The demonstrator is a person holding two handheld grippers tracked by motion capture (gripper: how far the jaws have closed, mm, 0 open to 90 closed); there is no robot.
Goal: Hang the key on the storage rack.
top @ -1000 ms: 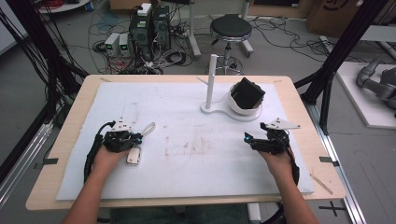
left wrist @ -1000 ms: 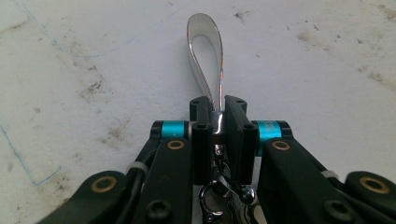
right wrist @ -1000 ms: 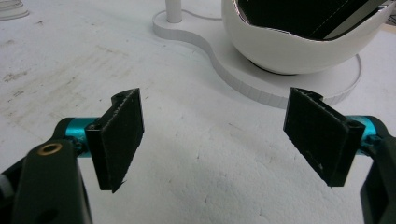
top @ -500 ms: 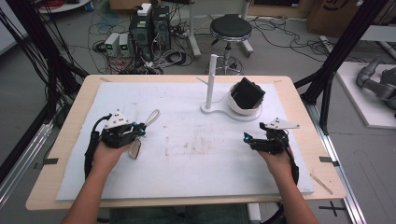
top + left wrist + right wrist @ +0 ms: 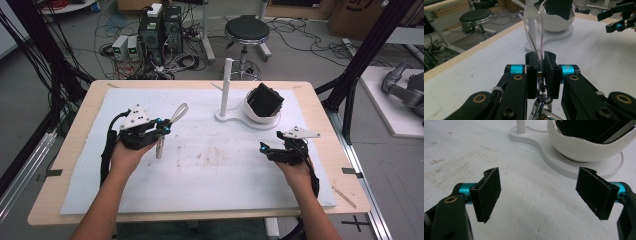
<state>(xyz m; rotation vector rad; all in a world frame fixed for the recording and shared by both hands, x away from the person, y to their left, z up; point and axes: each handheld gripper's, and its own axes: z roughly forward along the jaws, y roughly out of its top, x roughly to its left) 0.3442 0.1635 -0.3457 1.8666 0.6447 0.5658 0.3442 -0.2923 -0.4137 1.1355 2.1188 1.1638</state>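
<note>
My left gripper (image 5: 164, 127) (image 5: 540, 62) is shut on a clear plastic strap loop (image 5: 179, 112) (image 5: 534, 27). The loop sticks up past the jaws, and a metal clasp (image 5: 541, 100) with a pale tag (image 5: 159, 147) hangs below them, above the white mat. My right gripper (image 5: 265, 148) (image 5: 539, 182) rests on the mat at the right, open, with nothing between its pads. It also appears far off in the left gripper view (image 5: 616, 18). A white stand (image 5: 235, 119) with an upright post (image 5: 227, 82) (image 5: 530, 22) and a white bowl (image 5: 257, 114) (image 5: 584, 150) (image 5: 559, 22) holding a black box (image 5: 265, 99) stands at the back.
A white mat (image 5: 210, 170) covers the wooden table (image 5: 90, 105). A stool (image 5: 246, 30), computer boxes (image 5: 160, 25) and cables lie on the floor beyond the far edge. Black frame legs (image 5: 360, 65) rise at both sides.
My left gripper has risen and shifted toward the far right, lifting the strap and its tag off the mat. The right gripper has stayed in place.
</note>
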